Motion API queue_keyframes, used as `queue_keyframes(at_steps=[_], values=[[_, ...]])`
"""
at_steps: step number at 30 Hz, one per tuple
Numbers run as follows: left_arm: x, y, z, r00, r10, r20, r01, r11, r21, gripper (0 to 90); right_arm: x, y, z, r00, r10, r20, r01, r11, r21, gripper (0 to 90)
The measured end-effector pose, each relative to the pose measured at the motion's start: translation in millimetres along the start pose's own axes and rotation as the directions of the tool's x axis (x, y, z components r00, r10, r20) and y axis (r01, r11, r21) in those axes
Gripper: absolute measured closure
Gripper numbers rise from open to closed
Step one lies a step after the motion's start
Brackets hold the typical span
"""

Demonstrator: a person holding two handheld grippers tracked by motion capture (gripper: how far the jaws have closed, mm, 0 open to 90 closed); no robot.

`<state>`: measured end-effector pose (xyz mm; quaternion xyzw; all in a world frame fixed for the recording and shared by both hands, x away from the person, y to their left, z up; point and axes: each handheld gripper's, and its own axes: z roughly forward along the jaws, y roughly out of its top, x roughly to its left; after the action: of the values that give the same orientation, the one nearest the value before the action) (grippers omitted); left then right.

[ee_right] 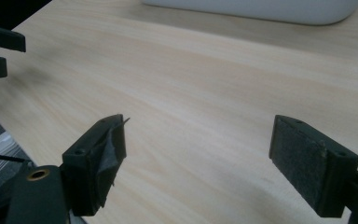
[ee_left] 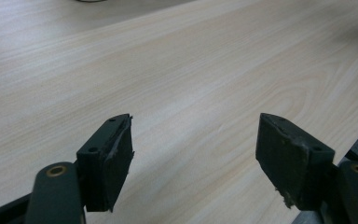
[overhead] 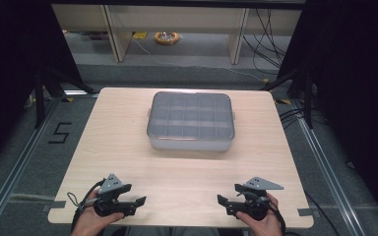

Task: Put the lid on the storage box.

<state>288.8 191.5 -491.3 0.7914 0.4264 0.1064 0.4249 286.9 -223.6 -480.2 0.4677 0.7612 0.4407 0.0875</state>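
Lidded compartment box [overhead: 191, 122] at table centre, roughly 12 o'clock from both grippers, well apart from each. Clear lid on, divider grid visible through it; small tabs at 3 and 9 o'clock ends. Contents not discernible.

Left gripper [overhead: 139, 201] low at 7 o'clock on the wooden table [overhead: 118, 147], near the front edge, held in a hand [overhead: 94, 223]. Jaws spread wide, nothing between them; in the left gripper view, pads [ee_left: 121, 158] apart over bare wood.

Right gripper [overhead: 221, 200] at 5 o'clock, mirrored, held in the other hand [overhead: 263, 221]. Jaws likewise released and empty; in the right gripper view, pads [ee_right: 310, 163] parted, pale edge of the box [ee_right: 261, 9] at 12 o'clock, far off.

Step in hand, by judgement: approach to the box, probably for lid removal.

Notes for doing it well:
- Advance both grippers toward 12 o'clock together, jaws left open.
- Aim for the end tabs at 3 and 9 o'clock, not the slick lid face.
- Approach level, low, square to the box side.
- Close gently; thin plastic likely to flex or slip.
- Lift evenly on both ends to avoid dragging the base.
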Motion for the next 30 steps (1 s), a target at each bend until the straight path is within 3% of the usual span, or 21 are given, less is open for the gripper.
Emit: queue_keyframes(at_steps=[1,2,3,4,6,8,9,10,11,14,15,17,18,19,20,21,22,26,30], values=[[-1.9,-2.0,-1.4,0.9999,0.015,-0.008,-0.015,0.9997,0.018,25.3,4.9,-5.1,-0.7,0.9993,0.036,-0.009,-0.036,0.9993,0.009,19.2],[-1.9,-2.0,-1.4,0.9999,0.015,-0.008,-0.015,0.9997,0.018,24.9,4.9,-5.1,-0.7,0.9993,0.036,-0.009,-0.036,0.9993,0.009,19.2],[-2.3,-2.7,-2.6,0.9993,0.036,0.005,-0.037,0.9989,0.029,24.9,3.5,-6.1,-2.5,1.0,0.001,0.005,-0.001,0.9999,0.017,19.1],[-3.8,-3.6,-3.0,0.9994,0.033,0.011,-0.034,0.999,0.029,24.4,5.8,-8.8,-2.5,0.9998,0.016,-0.014,-0.016,0.9997,0.016,18.7],[-6.7,-5.1,-3.1,0.9995,0.025,0.019,-0.026,0.9996,0.015,23.0,5.4,-13.4,-3.5,0.9999,-0.016,-0.001,0.016,0.9995,0.029,17.3],[-8.8,-7.8,-4.2,0.9985,0.054,0.01,-0.054,0.9984,0.018,22.6,6.6,-16.8,-5.0,0.9998,-0.015,-0.013,0.015,0.9994,0.031,17.3],[-9.9,-9.3,-4.6,0.9972,0.073,0.015,-0.073,0.997,0.024,22.4,9.2,-18.7,-4.8,0.9998,0.016,-0.015,-0.015,0.999,0.041,17.3],[-9.7,-9.7,-5.3,0.9967,0.079,0.016,-0.08,0.9963,0.034,22.2,6.9,-19.3,-5.2,0.9999,-0.017,-0.004,0.017,0.9991,0.039,17.3],[-9.7,-9.7,-5.3,0.9967,0.079,0.016,-0.08,0.9963,0.034,22.2,9.2,-20.3,-6.2,0.9999,0.014,-0.005,-0.014,0.9986,0.05,17.3],[-11.0,-11.3,-4.8,0.9968,0.079,0.013,-0.079,0.9961,0.038,22.1,6.8,-22.2,-8.1,1.0,-0.006,-0.003,0.006,0.9985,0.054,17.3],[-10.5,-11.0,-5.4,0.9957,0.09,0.021,-0.091,0.9947,0.048,22.1,7.6,-24.2,-7.4,1.0,0.001,0.001,-0.001,0.9983,0.058,17.3],[-11.2,-10.9,-4.1,0.9967,0.076,0.028,-0.078,0.9959,0.046,22.1,7.7,-25.3,-7.9,1.0,-0.001,0.001,0.001,0.9985,0.054,17.4],[-10.5,-11.5,-3.1,0.9957,0.091,0.015,-0.092,0.9946,0.049,22.2,9.4,-25.8,-9.6,0.9998,0.017,-0.006,-0.017,0.9976,0.067,17.4],[-10.6,-11.6,-3.3,0.9958,0.09,0.018,-0.091,0.9943,0.056,22.3,9.5,-26.1,-9.3,0.9999,0.017,-0.001,-0.016,0.9974,0.071,17.4],[-10.6,-11.6,-3.3,0.9958,0.09,0.018,-0.091,0.9943,0.056,22.3,6.3,-26.5,-6.6,0.9997,-0.023,0.004,0.023,0.9982,0.056,17.4],[-11.0,-11.4,-3.5,0.9967,0.078,0.022,-0.08,0.9946,0.066,22.3,6.3,-26.5,-6.6,0.9997,-0.023,0.004,0.023,0.9982,0.056,17.4],[-10.9,-11.4,-3.0,0.995,0.1,0.009,-0.1,0.9937,0.05,22.3,6.9,-26.7,-5.7,0.9998,-0.02,0.01,0.019,0.9977,0.065,17.4],[-11.9,-11.1,-3.3,0.995,0.099,0.011,-0.1,0.9942,0.04,22.5,6.9,-26.6,-5.8,0.9994,-0.025,-0.022,0.027,0.9977,0.062,17.5],[-11.9,-11.1,-3.3,0.9948,0.101,0.011,-0.101,0.994,0.04,22.5,7.6,-26.6,-5.7,0.9997,-0.023,-0.011,0.023,0.9971,0.072,17.5]])
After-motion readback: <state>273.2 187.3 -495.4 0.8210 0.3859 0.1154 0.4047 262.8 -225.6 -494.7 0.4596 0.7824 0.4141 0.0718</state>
